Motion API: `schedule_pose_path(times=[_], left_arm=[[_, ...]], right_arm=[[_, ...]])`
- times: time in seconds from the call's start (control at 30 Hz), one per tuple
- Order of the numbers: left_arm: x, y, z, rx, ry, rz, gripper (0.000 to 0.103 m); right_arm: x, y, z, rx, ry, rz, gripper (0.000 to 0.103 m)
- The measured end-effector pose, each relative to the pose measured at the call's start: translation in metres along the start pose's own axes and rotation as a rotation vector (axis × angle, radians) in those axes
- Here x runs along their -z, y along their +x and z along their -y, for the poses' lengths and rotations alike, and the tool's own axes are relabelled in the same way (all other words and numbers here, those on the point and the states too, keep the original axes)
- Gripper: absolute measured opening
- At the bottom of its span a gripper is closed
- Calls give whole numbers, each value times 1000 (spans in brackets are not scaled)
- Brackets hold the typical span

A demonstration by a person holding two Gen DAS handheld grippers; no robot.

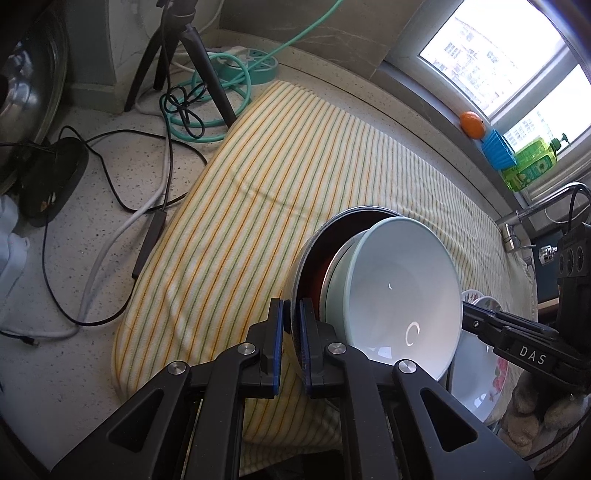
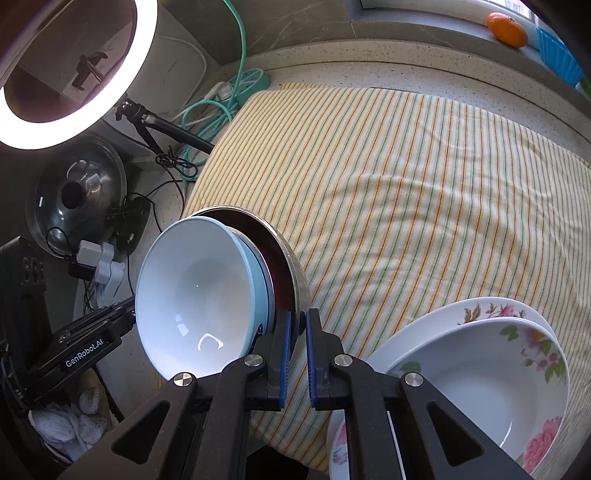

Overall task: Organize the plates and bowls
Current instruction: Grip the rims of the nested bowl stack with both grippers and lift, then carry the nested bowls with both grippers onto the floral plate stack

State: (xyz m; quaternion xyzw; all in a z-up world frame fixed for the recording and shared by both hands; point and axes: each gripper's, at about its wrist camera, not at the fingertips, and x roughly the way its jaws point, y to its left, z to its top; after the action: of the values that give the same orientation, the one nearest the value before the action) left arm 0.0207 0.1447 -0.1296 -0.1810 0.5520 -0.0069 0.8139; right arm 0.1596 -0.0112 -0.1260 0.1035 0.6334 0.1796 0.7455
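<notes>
**Nested bowl stack in a two-handed hold; floral dishes already grouped**

Item 1. Round stainless-steel bowl with a dark red inside, carrying a pale green bowl and, innermost, a glossy white-lined pale blue bowl. All three are nested and tilted, held above the yellow towel with green and orange stripes that covers the speckled stone bench. The stack sits over the towel's near edge, toward the near right corner as the left wrist view shows it.

Item 2. Left hand-held gripper: jaws drawn together on the steel bowl's rim, one pad inside, one outside.

Item 3. Right hand-held gripper: clamped likewise on the opposite side of the same rim.

Item 4. White deep plate with pink flower print, resting in a larger white floral plate, at the towel's near right corner. A further floral rim shows beneath; how many lie there cannot be told.

Status, by judgement. Bowls are gathered into one nest and plates into one pile, so the sorting looks largely done. Remaining: set the bowl stack down, probably on the open towel beside the plates. The rest of the towel holds no loose dishes.

Not part of the lot: orange fruit on the window sill, ring light, steel pot lid.
</notes>
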Motion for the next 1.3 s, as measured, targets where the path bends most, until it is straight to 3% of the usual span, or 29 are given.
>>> schedule_pose_path(times=[0.63, 1.3], left_arm=[[0, -24, 15, 24, 27, 41, 7], [0, -45, 74, 98, 143, 74, 7]], right_arm=[[9, -34, 1, -13, 33, 38, 8], [29, -102, 30, 18, 95, 130, 8]])
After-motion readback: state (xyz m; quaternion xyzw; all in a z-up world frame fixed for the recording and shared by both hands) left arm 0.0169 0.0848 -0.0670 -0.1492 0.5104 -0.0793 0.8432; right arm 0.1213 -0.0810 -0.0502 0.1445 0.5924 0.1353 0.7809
